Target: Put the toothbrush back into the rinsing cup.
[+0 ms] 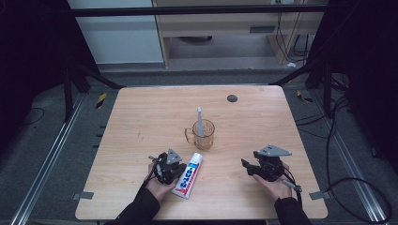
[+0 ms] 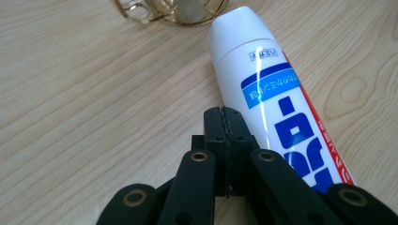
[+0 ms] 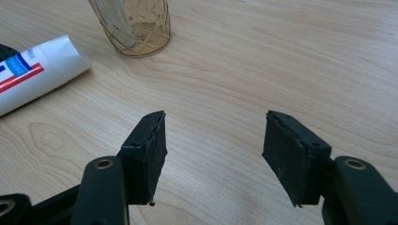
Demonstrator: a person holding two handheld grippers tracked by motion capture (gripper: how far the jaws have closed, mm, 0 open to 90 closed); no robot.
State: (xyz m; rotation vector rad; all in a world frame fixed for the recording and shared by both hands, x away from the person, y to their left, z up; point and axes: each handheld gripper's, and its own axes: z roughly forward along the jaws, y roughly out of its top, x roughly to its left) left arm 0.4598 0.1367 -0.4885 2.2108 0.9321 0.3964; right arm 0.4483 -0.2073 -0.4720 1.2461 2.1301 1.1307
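The left gripper (image 1: 174, 165) sits at the near-left of the wooden table (image 1: 141, 122), w/ the person's left hand (image 1: 158, 187) behind it. Its jaws are clenched tight on nothing: in the left gripper view the two pads meet flat, tip (image 2: 224, 112) over bare wood. The toothpaste tube (image 1: 188, 175) lies flat just beside that gripper, at its 3 o'clock in the high view, cap end pointing to 12–1 o'clock toward the cup. In the left gripper view the tube (image 2: 281, 103) runs along the closed jaws' right side, close enough that touching or a hair apart can't be told; white cap at top, blue & red print below.

The amber glass cup (image 1: 202, 135) w/ handle stands upright near table centre, at approx 12 o'clock from the tube's cap, apart from it. A toothbrush (image 1: 199, 123) stands in the cup, head up, leaning slightly.

The right gripper (image 1: 248, 167) rests at the near-right, held by the right hand (image 1: 277, 183), pointing to approx 9 o'clock toward the tube, well apart from it. Its jaws are released, spread wide w/ bare wood between (right gripper view, mid-gap (image 3: 213, 140)); the cup (image 3: 136, 28) shows at 11 o'clock there, the tube's cap end (image 3: 47, 65) at 10 o'clock.

A small dark round disc (image 1: 232, 98) lies on the far side of the table.
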